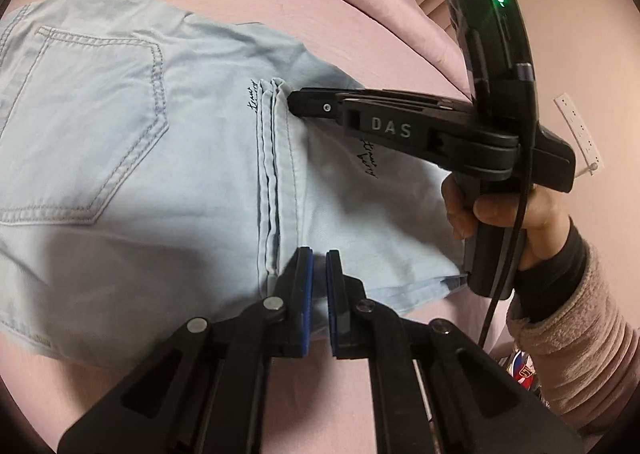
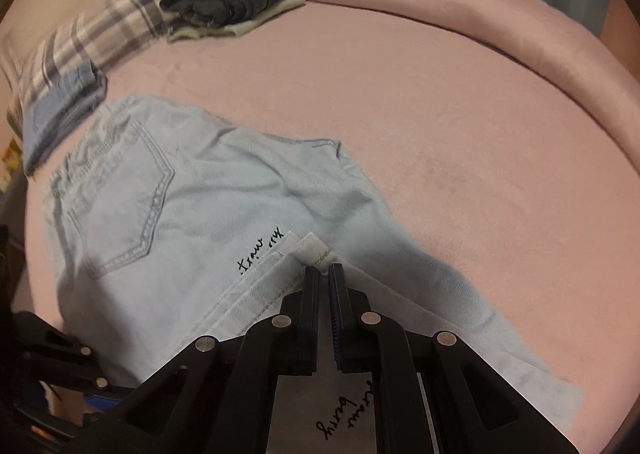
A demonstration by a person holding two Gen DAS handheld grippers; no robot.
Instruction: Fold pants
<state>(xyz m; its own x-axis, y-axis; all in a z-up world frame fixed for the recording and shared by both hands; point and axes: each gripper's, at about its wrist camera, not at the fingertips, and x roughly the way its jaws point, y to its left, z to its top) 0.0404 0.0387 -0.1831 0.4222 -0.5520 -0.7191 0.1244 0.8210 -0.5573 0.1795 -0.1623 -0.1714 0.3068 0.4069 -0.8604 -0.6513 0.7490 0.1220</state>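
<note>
Lying folded under both jaws, pants [image 1: 132, 157] on bed [image 1: 320, 5].

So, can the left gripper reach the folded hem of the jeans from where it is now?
Probably yes. The left gripper sits just beside the hem with nothing between them; the right gripper pinches only the hem's far end.

Black hand-held gripper [image 1: 319, 254], blue pads [image 1: 307, 286], "DAS" marking.
</note>
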